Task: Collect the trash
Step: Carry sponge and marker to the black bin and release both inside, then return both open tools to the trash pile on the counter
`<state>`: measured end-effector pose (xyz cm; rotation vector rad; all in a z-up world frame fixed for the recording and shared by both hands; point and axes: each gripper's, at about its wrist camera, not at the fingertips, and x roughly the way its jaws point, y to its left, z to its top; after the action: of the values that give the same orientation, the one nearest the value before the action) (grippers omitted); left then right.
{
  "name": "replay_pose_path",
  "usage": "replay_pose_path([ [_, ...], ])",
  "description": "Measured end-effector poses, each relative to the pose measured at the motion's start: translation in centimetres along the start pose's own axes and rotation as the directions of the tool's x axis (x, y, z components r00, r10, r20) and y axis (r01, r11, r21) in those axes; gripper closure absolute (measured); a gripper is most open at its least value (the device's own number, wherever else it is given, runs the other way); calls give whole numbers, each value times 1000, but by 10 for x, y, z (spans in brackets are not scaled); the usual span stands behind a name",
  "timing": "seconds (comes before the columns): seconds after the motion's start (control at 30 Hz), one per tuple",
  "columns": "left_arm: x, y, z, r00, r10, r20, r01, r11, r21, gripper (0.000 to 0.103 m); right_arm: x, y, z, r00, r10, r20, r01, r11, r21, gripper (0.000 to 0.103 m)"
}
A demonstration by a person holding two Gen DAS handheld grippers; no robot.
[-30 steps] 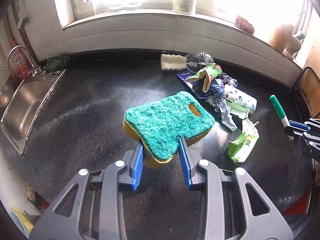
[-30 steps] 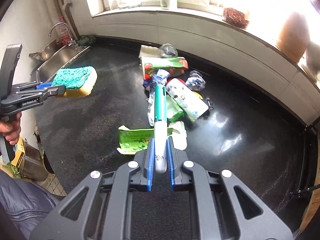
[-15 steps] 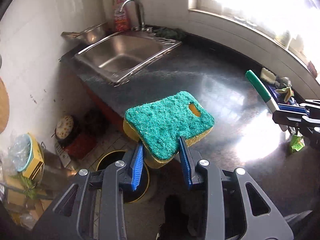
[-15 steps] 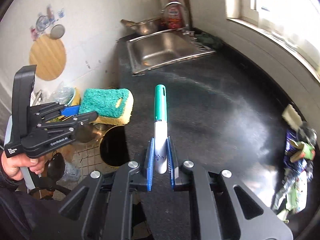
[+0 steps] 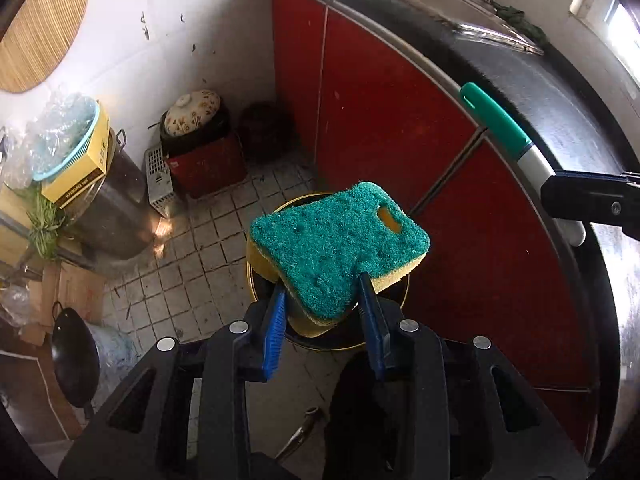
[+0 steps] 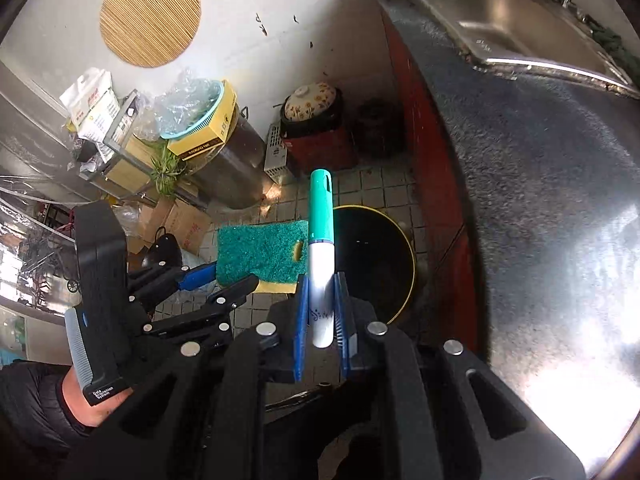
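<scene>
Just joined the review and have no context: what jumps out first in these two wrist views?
The left gripper clamps a green-topped yellow sponge above a dark, yellow-rimmed bin on the tiled floor. The right gripper pinches a green-capped marker over that bin, beside the red cabinets.

Red cabinet doors [image 5: 384,120] under dark counter [image 6: 540,200]; steel sink [image 6: 508,20]; floral-lidded pot [image 6: 310,102] on red box.

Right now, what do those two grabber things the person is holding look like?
Both tools are black plastic frames with silver round bolts and two bright blue ribbed fingers. The left tool has a chunky black handle with a grey ribbed strip and small white lettering. The right tool looks the same. The person wears a dark padded sleeve.
</scene>
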<state>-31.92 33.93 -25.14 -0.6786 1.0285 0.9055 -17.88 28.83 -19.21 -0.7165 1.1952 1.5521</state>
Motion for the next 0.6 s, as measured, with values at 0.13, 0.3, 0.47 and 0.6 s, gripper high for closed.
replay_pose_path([
  [0.13,53,18,-6,998,-42,-37,40,998,-53,69,66,-11,10,995,-36,-97,37,999,10,90],
  [0.3,99,27,-5,995,-54,-88,47,996,-80,68,125,-23,13,978,-81,-193,81,997,-9,90],
  [0.47,118,31,3,992,-71,-107,61,993,-99,57,144,-22,22,976,-83,-202,85,996,1,89],
  [0.6,120,30,4,995,-21,-98,13,997,-81,18,140,-23,30,978,-70,-195,74,997,15,24],
])
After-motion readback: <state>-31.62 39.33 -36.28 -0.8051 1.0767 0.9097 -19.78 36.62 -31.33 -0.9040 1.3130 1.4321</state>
